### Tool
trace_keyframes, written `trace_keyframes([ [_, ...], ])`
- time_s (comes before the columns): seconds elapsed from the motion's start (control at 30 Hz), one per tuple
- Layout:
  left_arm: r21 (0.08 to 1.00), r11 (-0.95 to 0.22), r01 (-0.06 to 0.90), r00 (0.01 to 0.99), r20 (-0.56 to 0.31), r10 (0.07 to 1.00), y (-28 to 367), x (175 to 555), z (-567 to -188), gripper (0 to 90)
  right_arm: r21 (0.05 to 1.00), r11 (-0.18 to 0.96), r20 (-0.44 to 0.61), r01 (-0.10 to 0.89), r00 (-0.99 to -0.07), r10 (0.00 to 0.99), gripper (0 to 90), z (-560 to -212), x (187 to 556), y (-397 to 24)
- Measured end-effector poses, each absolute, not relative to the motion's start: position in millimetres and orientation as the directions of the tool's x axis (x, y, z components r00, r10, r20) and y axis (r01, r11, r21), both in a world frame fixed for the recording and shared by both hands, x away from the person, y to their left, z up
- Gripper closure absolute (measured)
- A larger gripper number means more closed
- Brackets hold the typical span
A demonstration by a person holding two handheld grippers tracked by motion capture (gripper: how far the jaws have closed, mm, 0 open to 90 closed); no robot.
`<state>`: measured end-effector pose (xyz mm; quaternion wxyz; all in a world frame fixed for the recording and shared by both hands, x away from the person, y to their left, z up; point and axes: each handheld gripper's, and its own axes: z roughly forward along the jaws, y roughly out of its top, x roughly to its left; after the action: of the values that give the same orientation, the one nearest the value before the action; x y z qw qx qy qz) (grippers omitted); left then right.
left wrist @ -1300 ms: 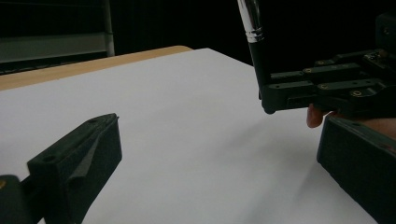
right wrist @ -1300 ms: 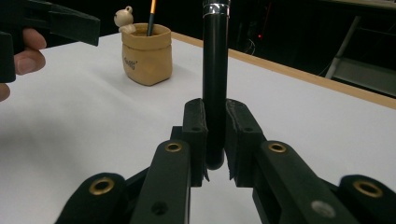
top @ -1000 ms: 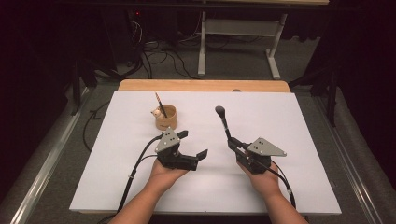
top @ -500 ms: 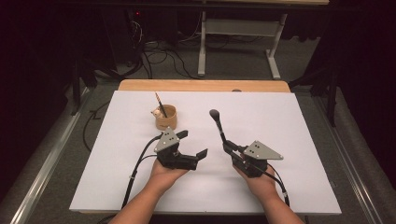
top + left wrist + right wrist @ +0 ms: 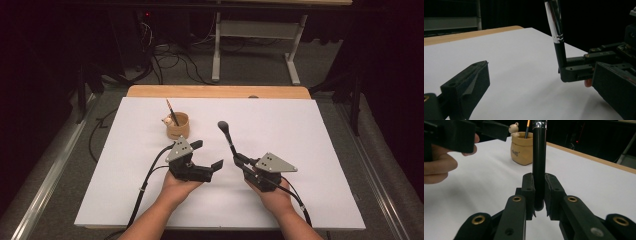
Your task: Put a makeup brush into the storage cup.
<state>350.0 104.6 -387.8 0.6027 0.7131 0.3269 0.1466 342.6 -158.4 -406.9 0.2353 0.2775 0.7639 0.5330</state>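
A black-handled brush (image 5: 228,137) with a silver ferrule stands nearly upright, its bristle head on top, and my right gripper (image 5: 240,160) is shut on the lower end of the handle (image 5: 539,165). My left gripper (image 5: 207,155) is held just to the left of it, jaws wide apart and nothing between them. In the left gripper view the brush handle (image 5: 557,37) rises from the right gripper's fingers (image 5: 576,71), to the right of the gap between my own jaws. A tan cup (image 5: 178,125) holding a thin pencil-like stick stands behind the left gripper.
A white sheet (image 5: 310,130) covers the table, with a wooden edge (image 5: 220,91) at the far side. The tan cup (image 5: 522,150) carries a small figure on its rim. Cables trail from both grippers toward the near edge. Dark floor with table legs lies beyond.
My right gripper has carried the brush a little to the left and nearer the person, closer to the left gripper. The left gripper has stayed put and open.
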Motion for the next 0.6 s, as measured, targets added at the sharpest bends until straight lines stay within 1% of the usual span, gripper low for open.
trace_keyframes([
  [0.17,0.953,-0.060,0.296,0.743,-0.190,0.641,102.9,352.2,-388.1,3.1,0.945,0.280,-0.065,0.166,-0.747,0.661,81.8,-406.5,340.4,-156.8],
  [0.2,0.954,-0.062,0.295,0.745,-0.189,0.640,102.5,351.9,-388.3,4.7,0.945,0.281,-0.066,0.166,-0.747,0.662,81.8,-406.4,340.2,-156.5],
  [0.6,0.952,-0.044,0.303,0.749,-0.209,0.629,104.4,350.8,-383.8,6.2,0.945,0.292,-0.075,0.148,-0.769,0.635,81.8,-406.4,336.6,-150.5],
])
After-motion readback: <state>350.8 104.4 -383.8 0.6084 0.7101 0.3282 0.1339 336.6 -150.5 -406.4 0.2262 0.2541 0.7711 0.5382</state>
